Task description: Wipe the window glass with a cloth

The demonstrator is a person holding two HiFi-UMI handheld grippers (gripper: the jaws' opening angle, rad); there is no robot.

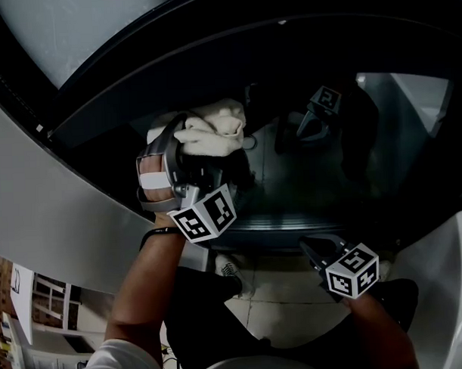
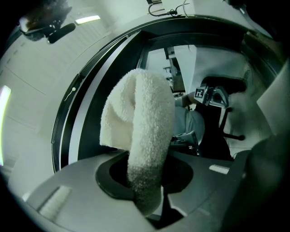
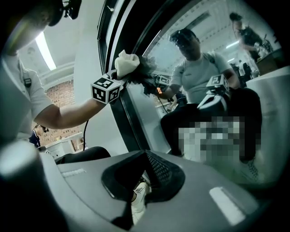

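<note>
Left hand-held gripper [image 1: 183,155] pinching a fold of the white cloth [image 1: 214,131], bunched up at the window glass [image 1: 306,177] | right hand-held gripper [image 1: 313,249] pressed together, empty, held low | risk: drag on the glass may tug the fold loose and drop the cloth

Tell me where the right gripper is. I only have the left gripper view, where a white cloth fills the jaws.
Observer: In the head view the right gripper hangs low, beside the sill and apart from the glass.
Operator: Is it carrying anything?
Observer: No. The right gripper view shows its jaws together with nothing between them.
Operator: Does the cloth reach the pane?
Observer: It appears to. In the right gripper view the left gripper holds the cloth up against the glass, right beside the dark frame.
</note>
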